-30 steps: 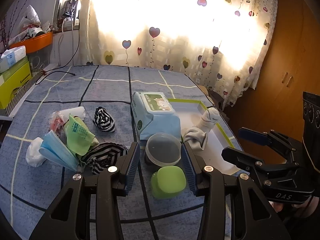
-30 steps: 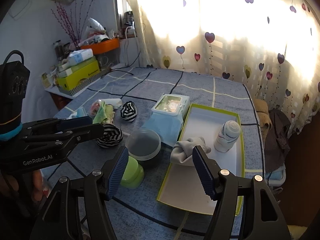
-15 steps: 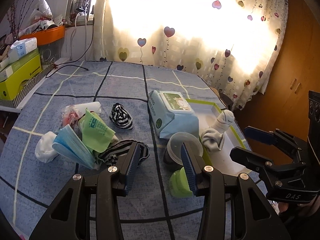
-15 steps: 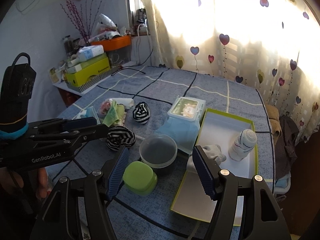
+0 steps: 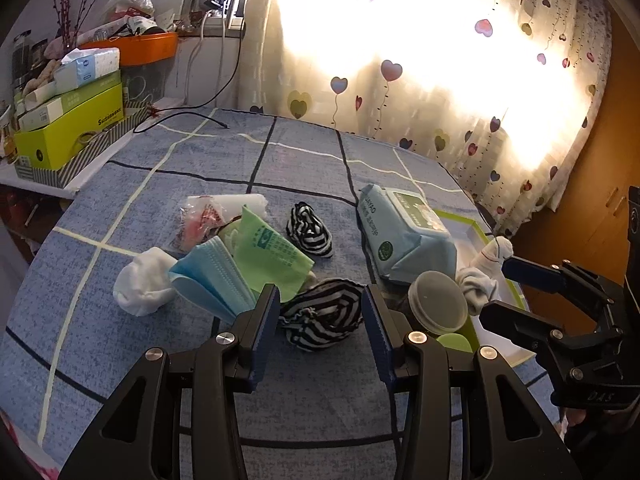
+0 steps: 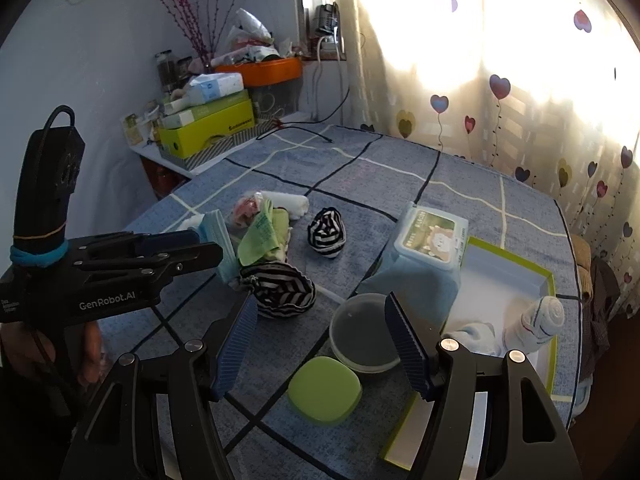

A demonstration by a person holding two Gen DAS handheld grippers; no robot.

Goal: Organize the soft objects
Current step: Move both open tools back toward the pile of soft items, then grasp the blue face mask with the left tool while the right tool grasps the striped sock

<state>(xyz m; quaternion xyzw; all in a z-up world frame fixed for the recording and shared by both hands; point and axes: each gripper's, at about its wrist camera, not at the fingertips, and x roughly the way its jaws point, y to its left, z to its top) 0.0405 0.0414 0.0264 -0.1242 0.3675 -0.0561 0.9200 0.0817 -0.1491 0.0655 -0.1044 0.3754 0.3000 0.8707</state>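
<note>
Left gripper (image 5: 320, 312) open and empty above the larger striped sock bundle (image 5: 320, 316) on the blue checked cloth (image 5: 280, 152), right gripper (image 6: 320, 344) likewise open and empty over the round lidded tub (image 6: 366, 336) beside the green-rimmed tray (image 6: 548, 280).

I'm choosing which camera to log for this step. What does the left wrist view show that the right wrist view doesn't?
Left wrist only: the white sock beside the blue face mask. Right wrist only: the whole green lid, plus the tray's bare floor. Both: the near striped sock, wipes pack, round container and both open grippers.
</note>
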